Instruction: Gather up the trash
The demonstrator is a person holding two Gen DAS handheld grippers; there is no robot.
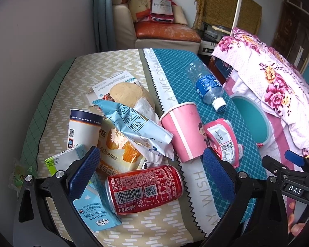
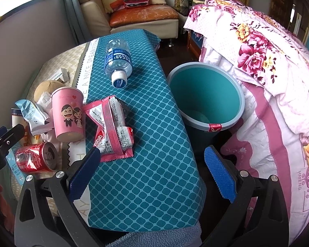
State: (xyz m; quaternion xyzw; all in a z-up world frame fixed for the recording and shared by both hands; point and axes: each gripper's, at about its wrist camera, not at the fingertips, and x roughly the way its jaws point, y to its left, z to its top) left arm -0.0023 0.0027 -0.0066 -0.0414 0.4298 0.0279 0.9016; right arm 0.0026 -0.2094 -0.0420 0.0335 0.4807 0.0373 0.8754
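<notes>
Trash lies on a cloth-covered table (image 2: 146, 177). A red cola can (image 1: 145, 188) lies on its side between the fingers of my open left gripper (image 1: 152, 168), untouched. Behind it are a pink paper cup (image 1: 182, 130), a pale blue wrapper (image 1: 138, 126), an ALDI cup (image 1: 83, 128), a milk carton (image 1: 94, 210), a pink snack wrapper (image 1: 223, 142) and a clear plastic bottle (image 1: 208, 84). My right gripper (image 2: 152, 170) is open and empty above the teal cloth, with the pink wrapper (image 2: 111, 127) at its left finger. A teal bin (image 2: 206, 96) stands right of the table.
A bread roll (image 1: 129, 93) and a paper leaflet (image 1: 115, 81) lie behind the pile. A floral quilt (image 2: 267, 72) covers the bed right of the bin. A sofa (image 2: 142, 18) stands at the back. A grey wall (image 1: 35, 47) runs along the table's left.
</notes>
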